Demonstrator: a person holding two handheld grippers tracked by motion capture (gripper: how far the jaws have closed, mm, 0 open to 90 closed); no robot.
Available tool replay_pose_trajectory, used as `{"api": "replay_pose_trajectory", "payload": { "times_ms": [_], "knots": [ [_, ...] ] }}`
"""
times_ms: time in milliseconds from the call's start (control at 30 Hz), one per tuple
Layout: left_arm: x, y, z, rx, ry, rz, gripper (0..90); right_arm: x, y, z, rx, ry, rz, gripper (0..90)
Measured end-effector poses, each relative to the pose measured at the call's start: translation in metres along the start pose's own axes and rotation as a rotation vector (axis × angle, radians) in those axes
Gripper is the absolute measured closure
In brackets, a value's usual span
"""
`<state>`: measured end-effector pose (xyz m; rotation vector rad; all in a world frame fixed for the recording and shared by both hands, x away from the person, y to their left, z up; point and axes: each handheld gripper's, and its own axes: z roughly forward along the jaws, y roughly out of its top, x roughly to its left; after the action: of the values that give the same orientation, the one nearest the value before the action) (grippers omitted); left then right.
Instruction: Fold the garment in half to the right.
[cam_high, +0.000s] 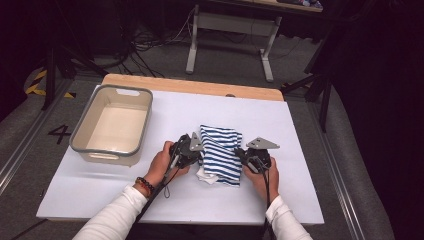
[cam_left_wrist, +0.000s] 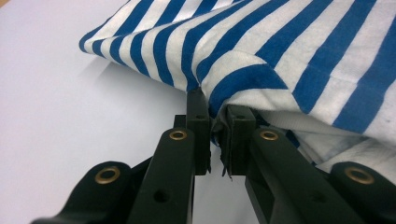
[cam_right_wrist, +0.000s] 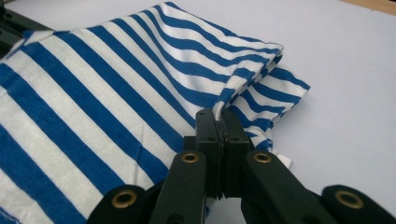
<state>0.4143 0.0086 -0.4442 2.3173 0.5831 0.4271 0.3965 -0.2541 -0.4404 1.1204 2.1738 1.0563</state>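
White sheet (cam_high: 150, 190) over wooden table (cam_high: 190, 85), probably grey carpet (cam_high: 350, 165) around.

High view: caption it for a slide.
Both hand-held grippers, left and right, pinch a folded striped cloth beside a basin.

Empty grey tub (cam_high: 112, 126), white sheet (cam_high: 270, 200)

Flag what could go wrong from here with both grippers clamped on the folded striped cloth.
1. The left gripper and right gripper each pinch only a thin edge of the blue-and-white striped folded cloth; the fabric could slip out on a lift.
2. The right gripper seems to hold just the top layer, so lower folds may sag open.
3. The grey-rimmed beige plastic tub sits to the left; trailing cloth might catch its rim.
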Motion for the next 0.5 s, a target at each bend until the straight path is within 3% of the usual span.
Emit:
{"api": "replay_pose_trajectory", "payload": {
  "times_ms": [133,233,333,367,433,500],
  "knots": [
    [-0.002,-0.013,0.002,0.000,-0.004,-0.021,82.2,0.011,-0.003,0.010,0.030,0.022,-0.008,88.5],
    [-0.003,-0.018,-0.002,-0.025,-0.006,-0.041,71.4,0.013,-0.007,0.016,0.059,0.028,-0.019,86.5],
    [-0.004,-0.021,-0.009,-0.050,0.010,-0.046,66.0,0.009,-0.007,0.016,0.052,0.025,-0.003,74.4],
    [-0.003,-0.024,-0.018,-0.097,0.008,-0.057,63.5,0.007,-0.006,0.015,0.045,0.019,-0.001,70.6],
    [-0.005,-0.024,-0.029,-0.137,0.008,-0.045,59.1,0.003,-0.004,0.013,0.021,0.015,0.003,61.7],
    [-0.008,-0.023,-0.040,-0.185,0.010,-0.046,55.8,-0.002,0.001,0.011,-0.010,0.004,0.003,58.9]
  ]
}}
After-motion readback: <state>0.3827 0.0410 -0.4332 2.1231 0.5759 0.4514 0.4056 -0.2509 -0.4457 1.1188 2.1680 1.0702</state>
